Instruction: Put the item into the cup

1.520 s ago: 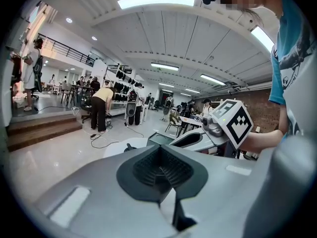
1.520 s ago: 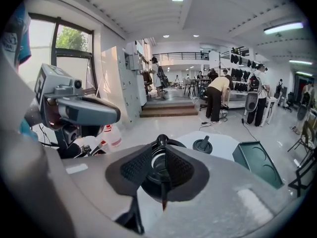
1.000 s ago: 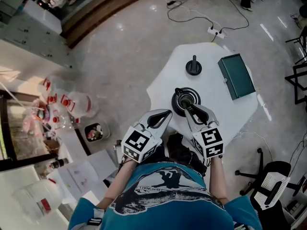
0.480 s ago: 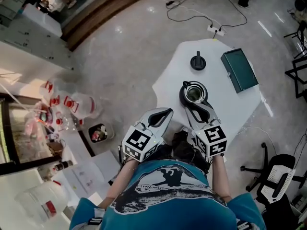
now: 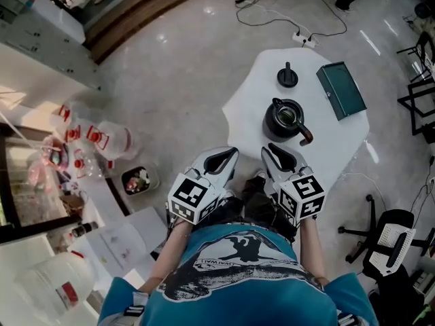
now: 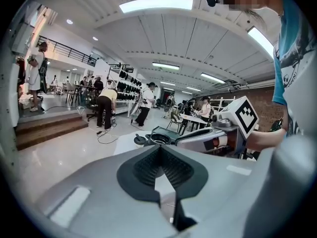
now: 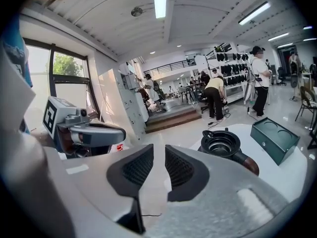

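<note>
A black pot-like cup with a brown-tipped handle stands open-topped on the white table. Its black knobbed lid lies just beyond it. My right gripper hovers at the table's near edge, short of the handle, its jaws a little apart and empty. My left gripper hangs beside it, off the table's edge, jaws closed on nothing. In the right gripper view the cup sits ahead to the right of the right gripper. In the left gripper view the cup lies beyond the left gripper.
A dark green flat box lies at the table's far right. An office chair stands at the lower right. Bottles and clutter sit on the floor to the left. A cable and power strip lie beyond the table.
My right gripper was at the cup's handle a second ago; it has drawn back toward me and is now apart from it. The left gripper has stayed beside it.
</note>
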The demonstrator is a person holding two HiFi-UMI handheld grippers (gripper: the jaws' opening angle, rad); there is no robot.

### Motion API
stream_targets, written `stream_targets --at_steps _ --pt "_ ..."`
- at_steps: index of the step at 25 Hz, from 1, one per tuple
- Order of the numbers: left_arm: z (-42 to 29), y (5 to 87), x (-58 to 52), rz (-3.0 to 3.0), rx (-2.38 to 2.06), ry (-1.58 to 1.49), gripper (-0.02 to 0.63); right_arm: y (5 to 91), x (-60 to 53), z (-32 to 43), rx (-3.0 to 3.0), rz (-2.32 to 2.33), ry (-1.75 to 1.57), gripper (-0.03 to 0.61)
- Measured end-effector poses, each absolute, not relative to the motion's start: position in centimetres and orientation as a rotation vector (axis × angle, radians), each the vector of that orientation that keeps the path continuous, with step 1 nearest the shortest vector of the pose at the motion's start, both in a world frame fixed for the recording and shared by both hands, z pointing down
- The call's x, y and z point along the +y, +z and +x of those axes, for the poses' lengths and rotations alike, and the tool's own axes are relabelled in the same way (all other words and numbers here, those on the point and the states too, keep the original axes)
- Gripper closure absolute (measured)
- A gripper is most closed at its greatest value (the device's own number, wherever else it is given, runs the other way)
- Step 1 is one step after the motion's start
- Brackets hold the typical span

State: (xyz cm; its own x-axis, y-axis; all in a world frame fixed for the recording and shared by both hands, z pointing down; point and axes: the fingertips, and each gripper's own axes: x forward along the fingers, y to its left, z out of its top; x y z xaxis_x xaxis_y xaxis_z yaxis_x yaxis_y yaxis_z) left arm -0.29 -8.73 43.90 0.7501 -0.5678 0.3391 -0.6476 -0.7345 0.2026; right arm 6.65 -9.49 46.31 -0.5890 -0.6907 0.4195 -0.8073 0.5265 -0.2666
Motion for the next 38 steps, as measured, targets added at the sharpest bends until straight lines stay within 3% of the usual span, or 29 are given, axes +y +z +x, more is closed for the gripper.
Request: stream_targets --at_steps 15,25,38 --pt "-2.9 44.2 -3.7 2.674 -0.863 0.321 0.601 45.3 -3.5 2.4 -2.542 1.317 0.615 0.517" --pt "-2.8 43.6 -2.0 2.702 -0.845 0.301 0.601 45.0 -2.0 1.9 -2.561 1.323 0.620 0.586" --pt "-2.3 43.7 0.2 2.717 -0.824 0.320 0.601 45.5 -0.3 2.1 -2.607 1.294 0.666 0.578"
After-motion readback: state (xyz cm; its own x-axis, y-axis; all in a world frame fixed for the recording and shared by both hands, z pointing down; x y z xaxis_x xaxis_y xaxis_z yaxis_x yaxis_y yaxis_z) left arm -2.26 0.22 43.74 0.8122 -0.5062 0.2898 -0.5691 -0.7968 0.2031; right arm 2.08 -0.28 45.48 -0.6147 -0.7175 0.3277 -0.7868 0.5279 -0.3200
